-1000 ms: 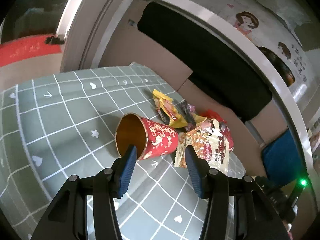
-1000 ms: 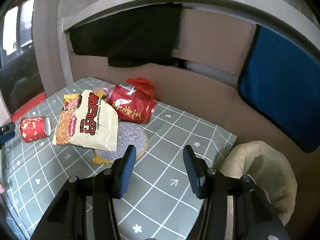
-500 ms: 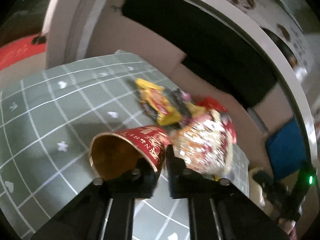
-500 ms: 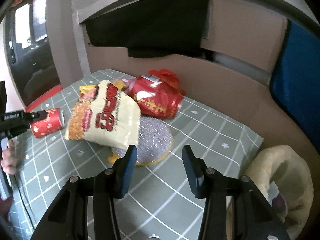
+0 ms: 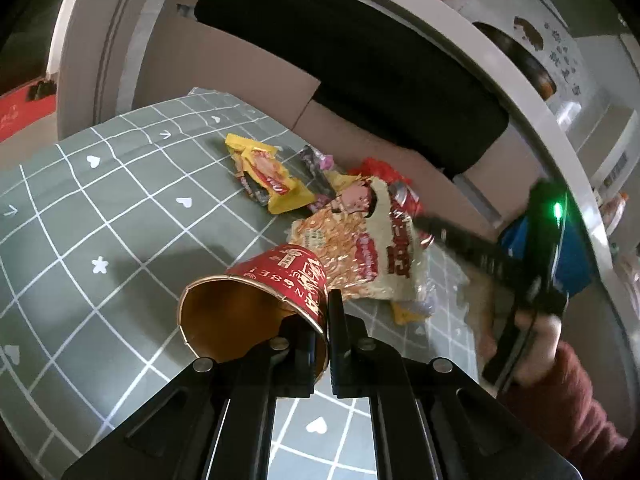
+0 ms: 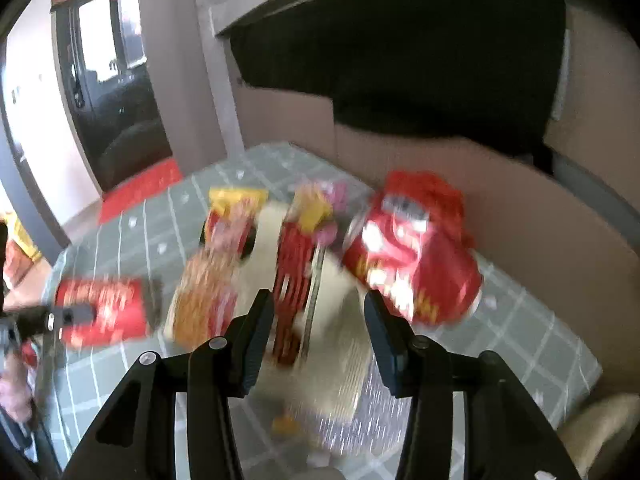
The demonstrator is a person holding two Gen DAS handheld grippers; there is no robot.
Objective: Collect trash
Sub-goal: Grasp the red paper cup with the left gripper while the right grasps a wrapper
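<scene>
Paper cup (image 5: 256, 300) rim pinched between left tongs (image 5: 326, 344) (tipped sideways).

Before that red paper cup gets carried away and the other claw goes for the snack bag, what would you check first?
1. Left gripper pinching the red cup wall: ok.
2. Cup off the tablecloth: cannot tell.
3. Cup empty: ok, nothing visible inside.
4. Right gripper open wide enough: ok.
5. Snack bag lined up between its fingers: ok, though blurred.
6. Bin to drop things into: cannot tell, none in view.
</scene>
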